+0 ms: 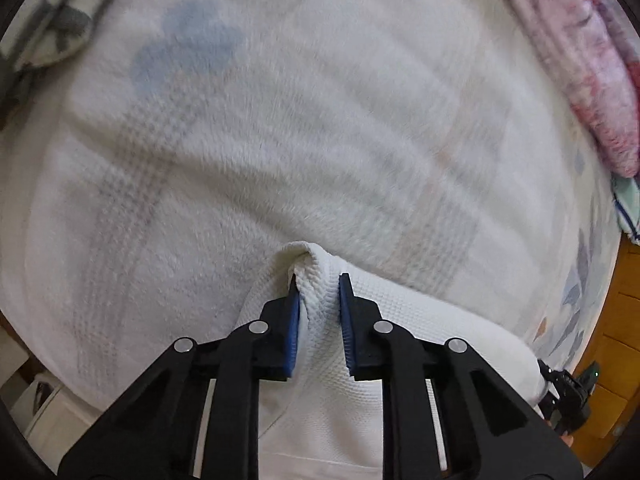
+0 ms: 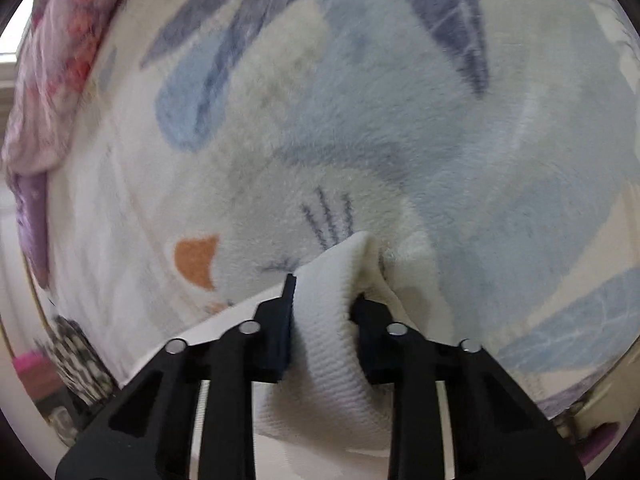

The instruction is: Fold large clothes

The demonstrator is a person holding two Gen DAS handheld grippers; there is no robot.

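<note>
A white waffle-knit garment [image 1: 400,320] lies over the near edge of a fluffy bed cover. My left gripper [image 1: 319,280] points steeply down, and its blue pads [image 1: 294,320] are shut on a raised fold of this garment. In the right wrist view the same white garment [image 2: 332,360] shows a ribbed bunch. My right gripper [image 2: 324,290] is shut on that bunch, which puffs out past the fingertips. The rest of the garment is hidden under both grippers.
The fluffy cover [image 1: 320,120] is pale on the left and bears blue and orange shapes [image 2: 360,120] on the right. Pink floral bedding [image 1: 580,60] [image 2: 48,80] lies along the far side. A grey checked cloth [image 1: 52,20] sits far left. Wooden floor [image 1: 624,320] shows past the bed's right edge.
</note>
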